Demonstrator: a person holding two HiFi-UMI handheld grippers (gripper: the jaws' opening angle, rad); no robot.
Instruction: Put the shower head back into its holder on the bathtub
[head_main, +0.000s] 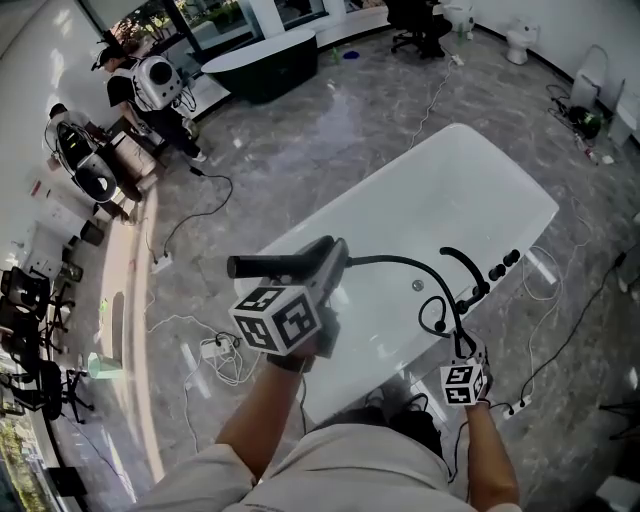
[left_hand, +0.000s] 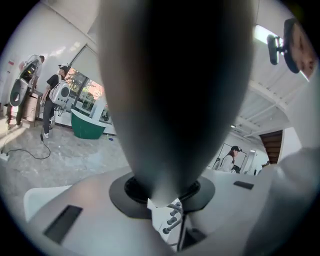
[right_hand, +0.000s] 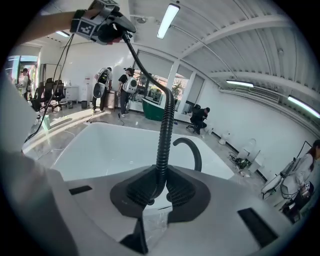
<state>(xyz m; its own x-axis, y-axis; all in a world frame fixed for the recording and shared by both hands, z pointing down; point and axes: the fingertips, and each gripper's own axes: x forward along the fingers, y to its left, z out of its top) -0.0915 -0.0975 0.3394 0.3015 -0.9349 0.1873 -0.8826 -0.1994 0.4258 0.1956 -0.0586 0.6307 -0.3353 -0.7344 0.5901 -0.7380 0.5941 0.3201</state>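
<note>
While the head view looks down on the white bathtub (head_main: 500, 170), the left gripper (head_main: 325, 262) holds the black shower head (head_main: 265, 266) roughly level over the tub's left edge, and its black hose (head_main: 400, 262) arcs right towards the right gripper (head_main: 462, 350), low at the near rim beside the curved faucet (head_main: 465, 262). Seen from the left gripper view, the shower head's dark body fills the gap, with the jaws partly apart and pressed on it. Seen from the right gripper view, the jaws are nearly together, clamped on the ribbed hose, which climbs to the left gripper at upper left, the tub and faucet lying beyond.
</note>
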